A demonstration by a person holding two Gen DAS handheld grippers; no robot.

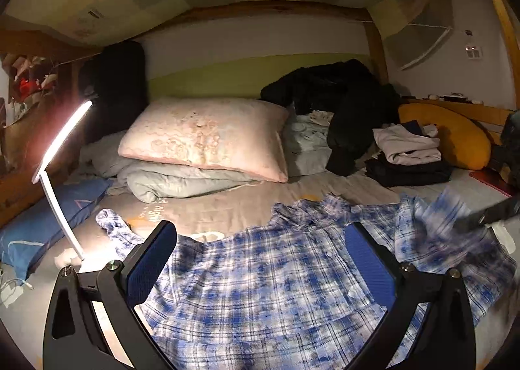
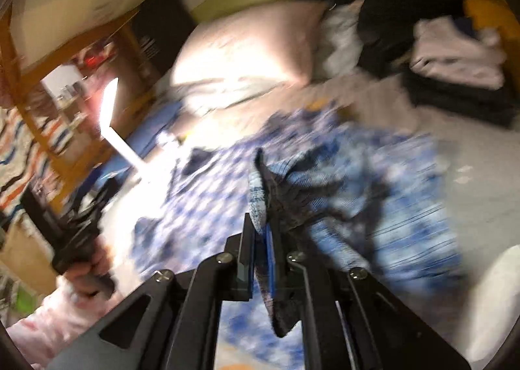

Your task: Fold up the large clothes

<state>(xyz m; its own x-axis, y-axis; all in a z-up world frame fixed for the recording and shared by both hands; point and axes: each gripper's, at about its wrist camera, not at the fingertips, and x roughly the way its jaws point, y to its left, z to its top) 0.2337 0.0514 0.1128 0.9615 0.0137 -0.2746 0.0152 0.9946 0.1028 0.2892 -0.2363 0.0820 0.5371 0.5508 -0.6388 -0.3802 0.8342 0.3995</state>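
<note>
Pinching a bunched edge of the plaid shirt (image 2: 325, 181) between nearly closed jaws, the right gripper (image 2: 260, 233) has the cloth raised off the bed (image 2: 481, 175), probably so that side can be carried across the body of the garment as a fold. The blue pads press on a ridge of fabric that stands up between them, and the rest hangs away to the right in a loose drape. That view is smeared, so which part of the shirt is caught, a sleeve or a side hem, cannot be told.

The left gripper (image 1: 260, 259) hovers low over the shirt's middle with its jaws wide and nothing between them, seemingly placed to pin or catch the cloth once the fold comes over. The shirt lies spread flat under it, collar toward the pillow (image 1: 208, 136), one sleeve trailing left toward the lit lamp (image 1: 61, 149).

Farther back, folded clothes (image 1: 409, 155) sit stacked near the yellow cushion (image 1: 455, 136), well apart from the shirt, likely the finished pile. A dark jacket (image 1: 341, 103) lies heaped behind, apparently unfolded.
</note>
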